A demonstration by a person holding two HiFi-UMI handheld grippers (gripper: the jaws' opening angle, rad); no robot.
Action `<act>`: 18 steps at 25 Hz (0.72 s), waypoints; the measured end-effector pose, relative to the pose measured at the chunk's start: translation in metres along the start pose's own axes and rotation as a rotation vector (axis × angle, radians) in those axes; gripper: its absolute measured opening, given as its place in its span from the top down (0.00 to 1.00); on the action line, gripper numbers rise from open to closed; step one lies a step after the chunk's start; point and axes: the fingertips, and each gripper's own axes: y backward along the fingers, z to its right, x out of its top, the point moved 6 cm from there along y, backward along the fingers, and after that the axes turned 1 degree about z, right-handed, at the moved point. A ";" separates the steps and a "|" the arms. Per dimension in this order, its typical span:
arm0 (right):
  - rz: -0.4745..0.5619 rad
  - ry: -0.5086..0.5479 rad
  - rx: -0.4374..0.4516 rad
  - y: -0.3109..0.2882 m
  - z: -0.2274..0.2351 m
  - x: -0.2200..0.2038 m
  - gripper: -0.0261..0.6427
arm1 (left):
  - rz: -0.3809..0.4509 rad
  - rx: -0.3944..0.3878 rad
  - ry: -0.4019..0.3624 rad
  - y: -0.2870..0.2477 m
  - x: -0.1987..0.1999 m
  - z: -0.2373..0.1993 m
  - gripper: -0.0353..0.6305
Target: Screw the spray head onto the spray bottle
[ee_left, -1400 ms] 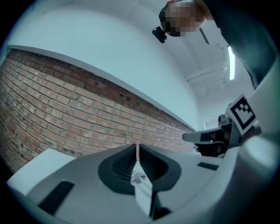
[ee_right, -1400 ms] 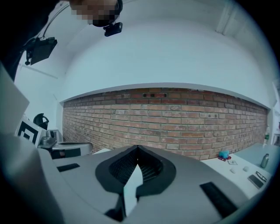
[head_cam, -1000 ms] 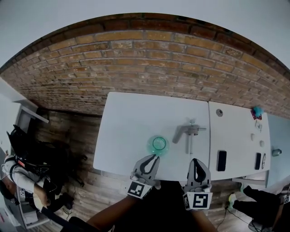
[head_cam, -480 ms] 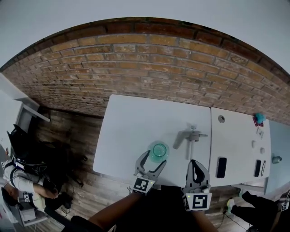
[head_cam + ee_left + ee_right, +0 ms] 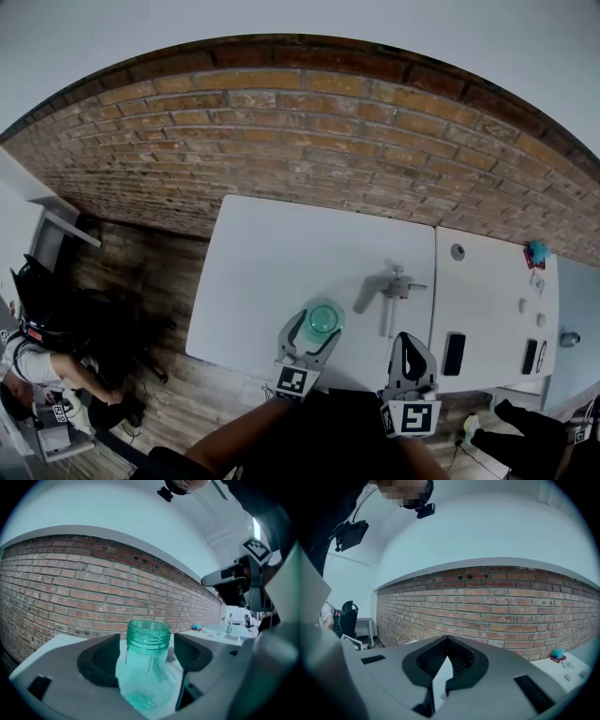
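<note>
Left gripper [image 5: 314,330]: fingers just opened, spread either side of teal spray bottle [image 5: 322,319] | bottle: upright, neck uncapped, near front edge of white bench [image 5: 272,244] | spray head [image 5: 389,286]: lying on bench, apart from bottle, to its right in head view | right gripper [image 5: 410,339]: fingers pressed together, nothing between.

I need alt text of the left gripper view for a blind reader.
A green spray bottle, its threaded neck uncapped, stands between the jaws of the left gripper, which have just been opening. A brick wall runs behind.
</note>
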 end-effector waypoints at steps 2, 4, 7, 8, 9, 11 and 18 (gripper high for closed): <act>-0.002 0.002 0.004 -0.003 0.004 -0.002 0.96 | -0.007 0.004 -0.001 -0.005 -0.002 0.001 0.44; -0.009 0.007 0.005 -0.006 0.009 -0.003 0.96 | -0.009 0.005 -0.006 -0.010 -0.004 0.002 0.44; -0.017 0.008 0.009 -0.009 0.016 -0.006 0.96 | -0.005 0.007 -0.020 -0.016 -0.005 0.003 0.44; -0.019 0.006 0.010 -0.010 0.019 -0.006 0.96 | -0.001 0.010 -0.018 -0.017 -0.005 0.003 0.44; -0.020 0.004 0.011 -0.012 0.022 -0.007 0.96 | 0.002 0.014 -0.012 -0.019 -0.004 0.004 0.44; -0.024 -0.002 0.011 -0.015 0.028 -0.008 0.96 | 0.002 0.025 -0.007 -0.022 -0.004 0.004 0.44; -0.029 -0.048 0.063 -0.024 0.039 -0.013 0.96 | 0.008 0.066 -0.012 -0.026 -0.002 -0.001 0.44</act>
